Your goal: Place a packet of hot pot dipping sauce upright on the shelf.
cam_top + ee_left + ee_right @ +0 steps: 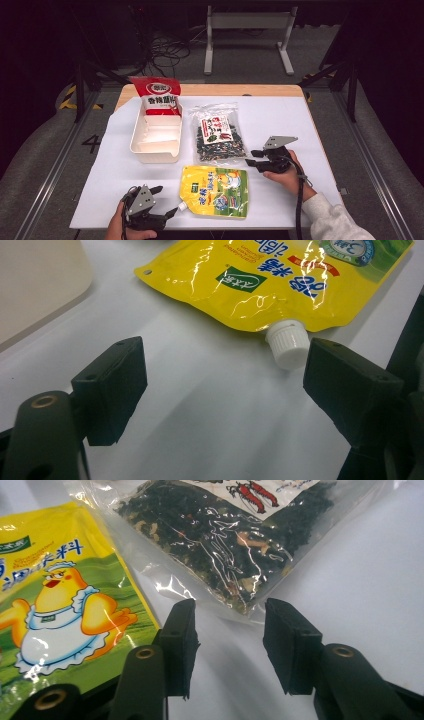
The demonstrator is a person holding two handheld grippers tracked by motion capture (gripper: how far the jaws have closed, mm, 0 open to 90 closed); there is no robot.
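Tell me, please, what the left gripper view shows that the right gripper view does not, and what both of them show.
Left gripper view alone: the white screw cap of the yellow pouch, lying just ahead of the open left claw, and the side of the cream bin.

Right gripper view alone: the clear bag of dark dried food, its corner just ahead of the open right claw, and the chick picture on the pouch.

Both: the yellow pouch and the white table cover.
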